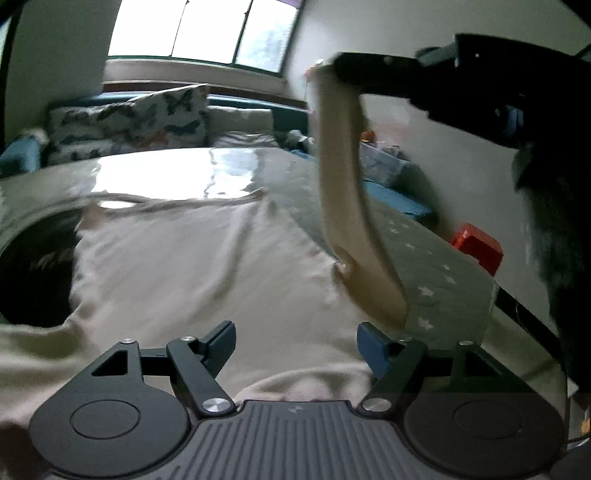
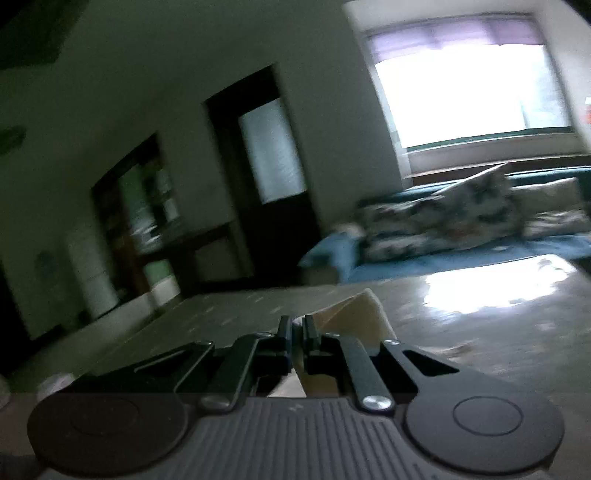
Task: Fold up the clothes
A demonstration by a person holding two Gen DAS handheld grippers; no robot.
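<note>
Cream-coloured shirt (image 1: 192, 258) is seen spread flat across a glossy grey table (image 1: 436, 258) in the left wrist view, its neckline toward the far edge, while only a small pinched piece of the same fabric is shown in the right wrist view. The left gripper (image 1: 295, 347) is held low over the near hem with its fingers spread wide and nothing between them; the cloth lies just beneath and ahead of them. One sleeve (image 1: 343, 177) is lifted steeply off the table on the right side, its cuff clamped by the right gripper (image 2: 294, 332), whose fingers are drawn narrowly together on the fabric. From the left camera the right gripper (image 1: 332, 66) appears high at upper right, blurred, with a dark sleeve of the person behind it. A dark round shape (image 1: 33, 273) is visible at the table's left edge; what it is cannot be told. Beyond the table are a blue sofa (image 2: 406, 258) with a butterfly-print cushion (image 1: 129, 118), a bright window (image 1: 203, 29), and a red box (image 1: 476, 247) at right. A dark door (image 2: 266, 166) is shown only in the right view.
</note>
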